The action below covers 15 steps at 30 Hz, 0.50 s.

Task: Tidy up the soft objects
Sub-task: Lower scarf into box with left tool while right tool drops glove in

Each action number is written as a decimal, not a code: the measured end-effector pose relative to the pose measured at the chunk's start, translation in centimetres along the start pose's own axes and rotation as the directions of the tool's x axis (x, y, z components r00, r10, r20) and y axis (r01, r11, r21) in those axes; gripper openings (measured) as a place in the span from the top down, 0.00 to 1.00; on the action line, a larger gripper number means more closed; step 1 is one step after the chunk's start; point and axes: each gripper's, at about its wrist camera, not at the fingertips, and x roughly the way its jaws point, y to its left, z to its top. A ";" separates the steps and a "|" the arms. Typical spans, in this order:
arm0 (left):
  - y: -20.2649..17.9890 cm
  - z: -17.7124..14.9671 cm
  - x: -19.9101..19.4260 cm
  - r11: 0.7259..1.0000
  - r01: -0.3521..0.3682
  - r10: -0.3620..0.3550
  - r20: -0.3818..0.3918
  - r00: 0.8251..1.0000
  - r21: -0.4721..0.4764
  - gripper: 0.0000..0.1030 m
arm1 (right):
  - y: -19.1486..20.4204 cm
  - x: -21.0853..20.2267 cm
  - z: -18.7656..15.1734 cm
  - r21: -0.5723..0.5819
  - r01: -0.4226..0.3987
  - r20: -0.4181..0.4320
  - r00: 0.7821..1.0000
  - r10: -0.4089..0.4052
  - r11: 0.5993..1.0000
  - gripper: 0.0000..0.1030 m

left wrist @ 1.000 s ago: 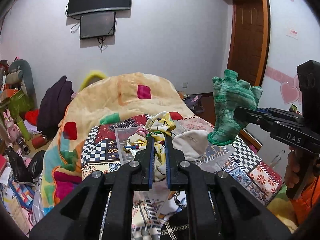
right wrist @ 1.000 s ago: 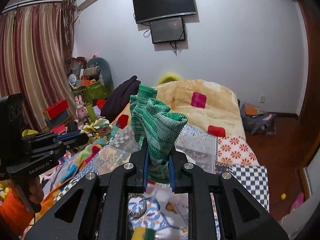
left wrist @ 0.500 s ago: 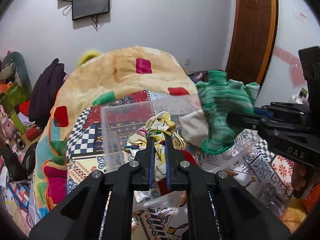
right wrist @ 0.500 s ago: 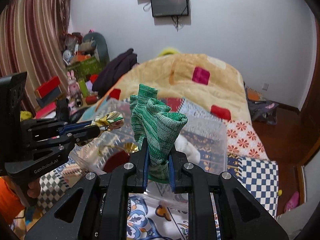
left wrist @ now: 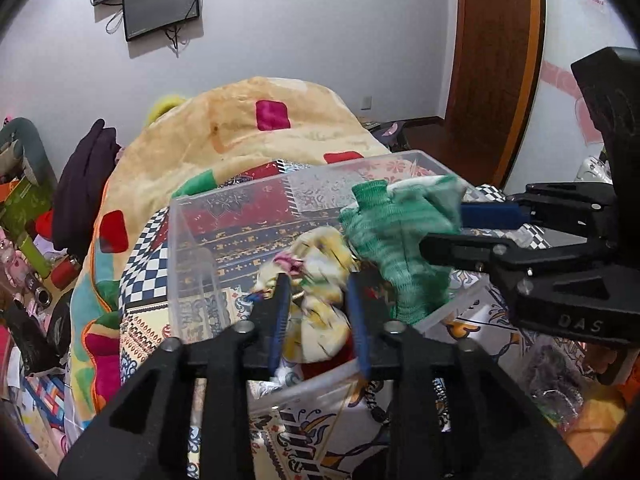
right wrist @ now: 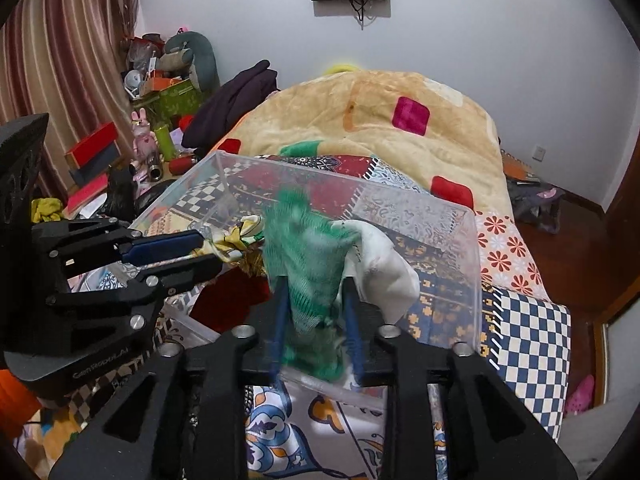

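A clear plastic box [left wrist: 188, 240] [right wrist: 472, 264] stands on the patterned bed. My left gripper [left wrist: 318, 284] is open over the box's near side, with a yellow patterned cloth [left wrist: 320, 312] loose between its fingers, blurred. My right gripper [right wrist: 314, 292] is open too, with a green knitted glove [right wrist: 308, 256] [left wrist: 392, 236] blurred between its fingers above the box. A white cloth [right wrist: 384, 264] and something red [right wrist: 232, 296] lie inside the box. Each gripper shows in the other's view, the right gripper [left wrist: 452, 228] and the left gripper [right wrist: 208, 250].
A yellow blanket with coloured squares [left wrist: 248, 136] is heaped behind the box. Toys, boxes and dark clothes [right wrist: 160, 112] crowd the left side. A checkered quilt edge [right wrist: 528, 340] and wooden floor lie to the right. A brown door [left wrist: 496, 60] is at the back right.
Both grippers moved down over the clear box and opened. The yellow cloth and green glove, gripped before, now sit loose between the fingers, blurred.
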 end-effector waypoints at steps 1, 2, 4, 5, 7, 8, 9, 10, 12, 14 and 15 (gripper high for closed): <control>0.0 0.0 -0.4 1.000 -0.002 0.002 0.007 1.000 -0.001 0.61 | -0.1 -0.2 0.1 0.004 0.001 0.005 1.000 -0.001 1.000 0.59; -0.1 0.0 -0.9 1.000 -0.005 0.005 0.015 1.000 -0.002 0.57 | -0.2 -0.5 0.1 0.010 0.003 0.013 1.000 -0.003 1.000 0.51; 0.0 0.1 -1.8 1.000 -0.003 0.003 0.026 1.000 -0.006 0.52 | -0.4 -1.3 0.1 0.022 0.004 0.038 0.999 -0.004 1.000 0.48; 0.0 0.1 -2.2 1.000 0.000 0.000 0.031 1.000 -0.009 0.47 | -0.4 -2.0 0.2 0.022 0.008 0.049 0.999 -0.009 1.000 0.48; 0.1 -0.1 -3.5 1.000 0.007 -0.006 0.044 0.999 -0.023 0.39 | -0.4 -2.9 0.3 0.025 0.016 0.068 0.998 -0.017 1.000 0.47; 0.2 -0.2 -4.0 1.000 0.007 -0.006 0.050 0.999 -0.029 0.35 | -0.5 -3.7 0.2 0.030 0.020 0.084 0.996 -0.022 0.999 0.42; 0.2 -0.3 -4.7 0.999 0.006 -0.005 0.057 0.998 -0.033 0.31 | -0.5 -4.3 0.2 0.036 0.021 0.098 0.995 -0.025 0.999 0.37; 0.1 -0.5 -5.3 0.999 0.006 -0.004 0.063 0.998 -0.036 0.30 | -0.6 -5.0 0.2 0.043 0.024 0.117 0.993 -0.029 0.999 0.29; 0.0 -0.9 -6.3 0.999 0.010 -0.007 0.072 0.997 -0.043 0.21 | -0.6 -6.7 -0.2 0.050 0.036 0.153 0.987 -0.043 0.998 0.23; -0.1 -1.5 -7.3 0.998 0.012 -0.007 0.081 0.997 -0.054 0.14 | -0.7 -7.8 -0.5 0.047 0.044 0.168 0.984 -0.051 0.998 0.21; -0.2 -2.0 -7.8 0.998 0.013 -0.008 0.083 0.996 -0.059 0.12 | -0.8 -8.2 -0.7 0.047 0.047 0.173 0.983 -0.055 0.998 0.20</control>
